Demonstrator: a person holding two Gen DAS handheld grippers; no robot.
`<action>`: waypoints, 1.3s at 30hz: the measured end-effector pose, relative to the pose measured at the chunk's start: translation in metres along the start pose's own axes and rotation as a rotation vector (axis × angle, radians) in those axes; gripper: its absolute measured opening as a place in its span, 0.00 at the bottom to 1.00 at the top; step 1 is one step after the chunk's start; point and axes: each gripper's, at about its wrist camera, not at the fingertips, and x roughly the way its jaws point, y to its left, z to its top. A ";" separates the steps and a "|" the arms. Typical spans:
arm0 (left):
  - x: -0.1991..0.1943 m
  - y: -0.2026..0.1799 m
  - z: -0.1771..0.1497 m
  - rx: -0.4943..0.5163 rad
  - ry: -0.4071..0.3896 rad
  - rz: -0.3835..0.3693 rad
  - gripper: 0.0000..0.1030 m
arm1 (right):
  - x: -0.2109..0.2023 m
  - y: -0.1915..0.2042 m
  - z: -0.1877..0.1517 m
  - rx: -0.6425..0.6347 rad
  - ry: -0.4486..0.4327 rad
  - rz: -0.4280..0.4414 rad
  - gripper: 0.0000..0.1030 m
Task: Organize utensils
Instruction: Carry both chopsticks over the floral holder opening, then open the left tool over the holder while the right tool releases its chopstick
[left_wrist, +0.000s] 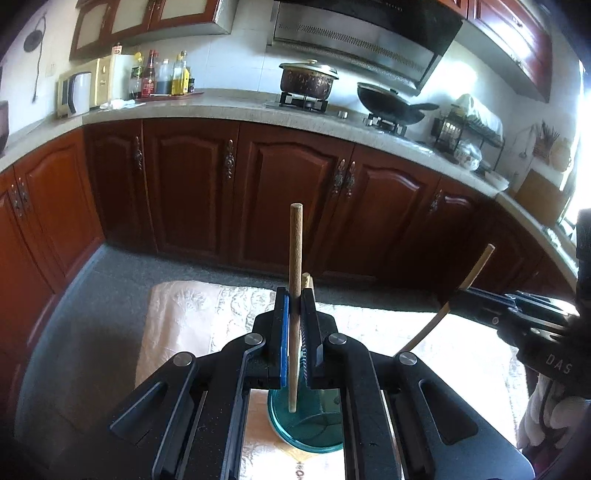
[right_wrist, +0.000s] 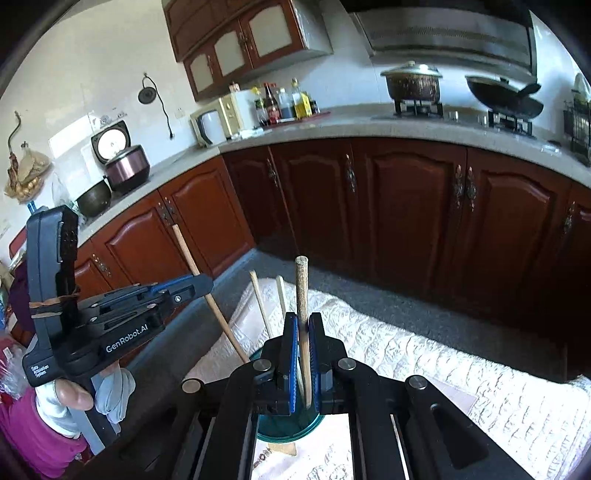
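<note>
With one chopstick (left_wrist: 295, 280) clamped in the left gripper (left_wrist: 294, 295) and another (right_wrist: 303, 314) in the right gripper (right_wrist: 303, 321) above the cup (left_wrist: 306, 424) at 6 o'clock, the cup could be tipped if a tip is caught on its rim.

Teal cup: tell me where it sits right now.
The teal cup stands on the white cloth, bottom centre in both wrist views, directly beneath the left gripper, with chopsticks standing in it.

A table covered with a pale embossed cloth (right_wrist: 424, 354) carries a teal cup (left_wrist: 306, 424).
</note>
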 end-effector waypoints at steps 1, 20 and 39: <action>0.003 -0.002 -0.001 0.005 0.003 0.005 0.04 | 0.004 -0.002 -0.002 0.005 0.009 0.002 0.05; 0.055 -0.009 -0.032 0.026 0.100 0.033 0.04 | 0.068 -0.015 -0.020 0.060 0.106 0.030 0.05; 0.049 -0.006 -0.036 0.008 0.098 0.036 0.26 | 0.078 -0.008 -0.028 0.091 0.102 0.041 0.26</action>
